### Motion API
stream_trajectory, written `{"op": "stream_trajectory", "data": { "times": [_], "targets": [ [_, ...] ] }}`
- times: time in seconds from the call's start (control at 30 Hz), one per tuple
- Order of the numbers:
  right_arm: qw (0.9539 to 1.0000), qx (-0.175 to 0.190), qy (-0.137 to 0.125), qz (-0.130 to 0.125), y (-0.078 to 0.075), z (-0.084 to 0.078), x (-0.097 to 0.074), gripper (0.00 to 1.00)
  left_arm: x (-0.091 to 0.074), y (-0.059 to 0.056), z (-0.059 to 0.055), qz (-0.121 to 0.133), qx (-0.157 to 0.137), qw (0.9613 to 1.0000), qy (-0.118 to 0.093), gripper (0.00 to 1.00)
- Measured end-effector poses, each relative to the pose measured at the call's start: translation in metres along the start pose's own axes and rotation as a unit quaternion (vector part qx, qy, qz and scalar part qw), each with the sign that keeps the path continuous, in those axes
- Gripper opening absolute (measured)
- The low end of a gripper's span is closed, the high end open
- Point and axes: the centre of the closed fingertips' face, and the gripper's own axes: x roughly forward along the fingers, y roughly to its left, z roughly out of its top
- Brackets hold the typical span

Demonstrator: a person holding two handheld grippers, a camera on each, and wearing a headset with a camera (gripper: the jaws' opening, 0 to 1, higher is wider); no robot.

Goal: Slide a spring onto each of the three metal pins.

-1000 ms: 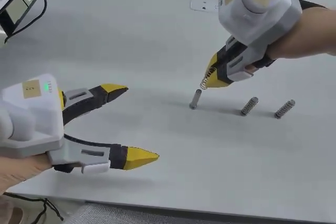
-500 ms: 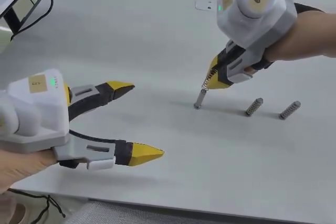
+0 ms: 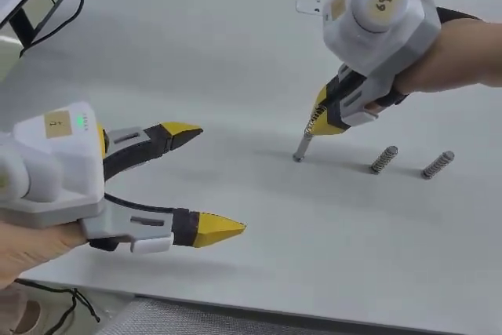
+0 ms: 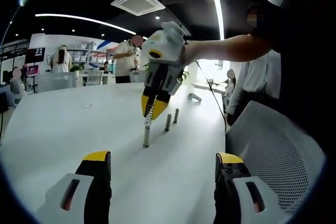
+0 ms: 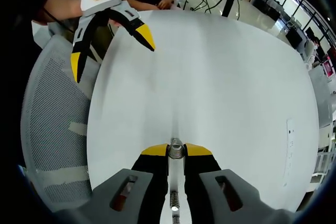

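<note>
White workbench (image 3: 235, 52) with three metal pins in a row. On the left, the leftmost pin (image 3: 302, 149) stands bare, with the lower end of a spring (image 3: 313, 125) at its top; the right gripper (image 3: 321, 121) pinches this spring between its yellow tips. Further right, the middle pin (image 3: 383, 159) and right pin (image 3: 438, 165) each carry a spring. At near left the left gripper (image 3: 218, 178) hangs spread wide, holding nothing

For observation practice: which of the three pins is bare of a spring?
The leftmost pin in the head view, under the right gripper, which holds a spring at its top; the middle pin and rightmost pin wear springs.
</note>
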Motion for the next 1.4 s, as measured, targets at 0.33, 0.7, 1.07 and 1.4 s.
{"op": "stream_trajectory", "data": {
  "times": [0.33,0.7,1.07,1.4],
  "targets": [
    [1.0000,0.000,0.006,0.005,-0.002,-0.003,0.005,0.08,0.001,0.001,-0.002,-0.003,-0.005,1.0000,0.003,0.77],
    [0.9998,0.006,0.011,0.013,-0.001,-0.007,0.015,0.08,0.000,0.003,-0.002,-0.001,-0.004,1.0000,0.003,0.76],
    [0.9996,0.013,0.016,0.020,0.001,-0.013,0.029,0.08,0.000,0.003,-0.005,-0.002,-0.008,1.0000,0.004,0.75],
    [0.9994,0.014,0.021,0.022,0.006,-0.016,0.038,0.08,-0.001,0.003,-0.004,-0.003,-0.006,1.0000,0.003,0.74]
  ]
}}
